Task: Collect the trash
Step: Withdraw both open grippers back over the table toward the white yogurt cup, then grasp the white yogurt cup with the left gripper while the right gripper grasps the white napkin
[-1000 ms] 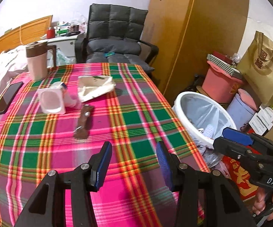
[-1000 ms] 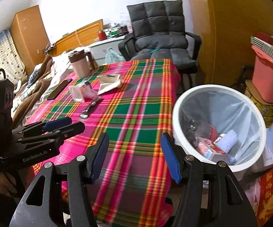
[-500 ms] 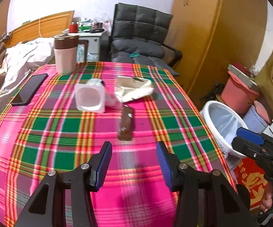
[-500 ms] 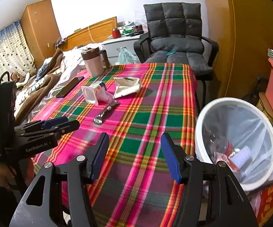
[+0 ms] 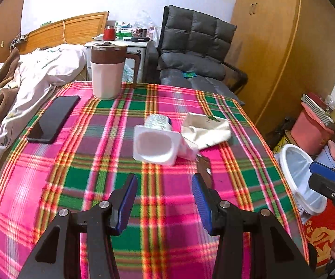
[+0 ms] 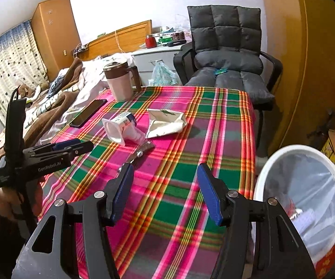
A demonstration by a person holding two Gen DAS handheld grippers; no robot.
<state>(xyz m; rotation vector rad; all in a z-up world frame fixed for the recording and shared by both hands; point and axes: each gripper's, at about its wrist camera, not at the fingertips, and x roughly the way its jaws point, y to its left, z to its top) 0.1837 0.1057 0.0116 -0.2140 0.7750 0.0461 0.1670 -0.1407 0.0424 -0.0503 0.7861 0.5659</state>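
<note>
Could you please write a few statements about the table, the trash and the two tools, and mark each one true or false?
1. The white plastic cup lies on its side on the plaid tablecloth. True.
2. The left tool is gripping the brown wrapper. False: its jaws are open and empty, short of the wrapper.
3. The black phone lies flat near the table's left edge in the left wrist view. True.
4. The white trash bin stands on the table. False: it stands on the floor beside the table.
5. The right tool holds the crumpled white bag. False: it is open and empty.
</note>
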